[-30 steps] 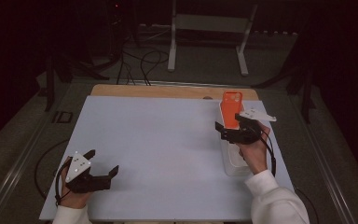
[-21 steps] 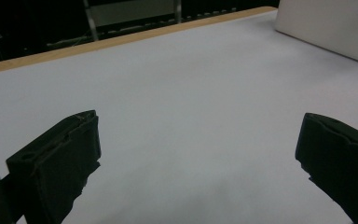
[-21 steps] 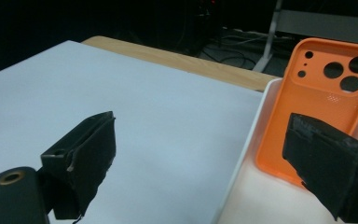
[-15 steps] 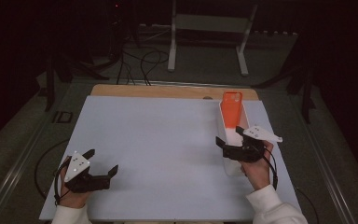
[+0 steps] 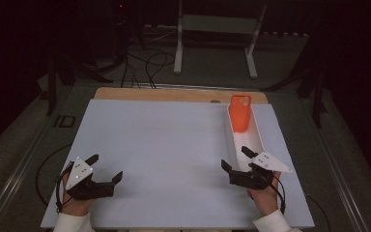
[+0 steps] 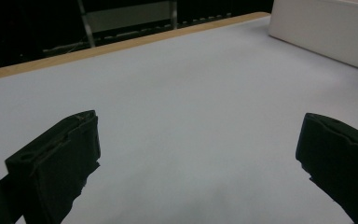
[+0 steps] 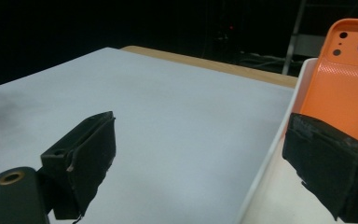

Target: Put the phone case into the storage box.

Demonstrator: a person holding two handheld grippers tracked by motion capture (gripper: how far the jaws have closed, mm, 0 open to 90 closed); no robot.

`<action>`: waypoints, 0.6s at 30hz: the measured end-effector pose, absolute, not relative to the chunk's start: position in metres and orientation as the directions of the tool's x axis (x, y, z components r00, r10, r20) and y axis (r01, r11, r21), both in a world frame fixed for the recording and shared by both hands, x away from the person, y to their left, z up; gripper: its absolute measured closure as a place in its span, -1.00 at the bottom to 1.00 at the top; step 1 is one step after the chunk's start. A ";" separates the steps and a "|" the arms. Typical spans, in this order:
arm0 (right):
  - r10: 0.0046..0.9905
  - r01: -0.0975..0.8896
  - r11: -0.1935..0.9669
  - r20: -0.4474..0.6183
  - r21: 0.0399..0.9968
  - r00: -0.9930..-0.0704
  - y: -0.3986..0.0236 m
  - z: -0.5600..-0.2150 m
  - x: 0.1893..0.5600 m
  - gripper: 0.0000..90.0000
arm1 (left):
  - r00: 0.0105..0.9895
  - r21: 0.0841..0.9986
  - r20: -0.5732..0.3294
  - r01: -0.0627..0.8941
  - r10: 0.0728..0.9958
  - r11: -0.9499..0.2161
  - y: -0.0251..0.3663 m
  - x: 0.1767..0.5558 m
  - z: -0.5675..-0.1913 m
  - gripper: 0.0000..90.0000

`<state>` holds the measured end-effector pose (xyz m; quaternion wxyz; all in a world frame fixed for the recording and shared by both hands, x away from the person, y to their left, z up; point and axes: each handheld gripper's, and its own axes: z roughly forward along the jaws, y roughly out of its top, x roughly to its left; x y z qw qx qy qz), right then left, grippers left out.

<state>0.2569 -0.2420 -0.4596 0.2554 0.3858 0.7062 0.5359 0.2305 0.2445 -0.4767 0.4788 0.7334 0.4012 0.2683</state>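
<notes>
- Upright in the far end of the white tray [image 5: 256, 140], at the right of the high view, stands the orange phone case [image 5: 240, 113], leaning against the tray's end wall.
- Judging by its thin shell, the case is likely light, flexible and a little slick; pinching one long side edge should hold better than the flat back.
- At the lower right of the high view, the right gripper [image 5: 236, 164] sits with jaws spread and empty at the tray's near end.
- At the lower left, the left gripper [image 5: 107, 168] is likewise spread wide over the bare white table [image 5: 164, 145].
- In the right gripper view the case [image 7: 342, 93] is cut off by the frame edge and partly covered by a jaw; its foot is hidden.
</notes>
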 end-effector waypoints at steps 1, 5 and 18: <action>0.814 0.265 0.124 0.055 0.956 -0.578 -0.242 -0.461 0.256 -0.79 | 0.536 0.919 0.007 0.330 0.844 -0.217 0.244 0.230 -0.477 -0.99; 0.820 0.255 0.107 0.060 0.961 -0.569 -0.242 -0.466 0.252 -0.79 | 0.541 0.922 0.012 0.320 0.841 -0.219 0.244 0.229 -0.477 -0.99; 0.833 0.227 0.109 0.036 0.968 -0.552 -0.248 -0.473 0.245 -0.79 | 0.554 0.931 0.018 0.295 0.833 -0.217 0.246 0.226 -0.478 -0.99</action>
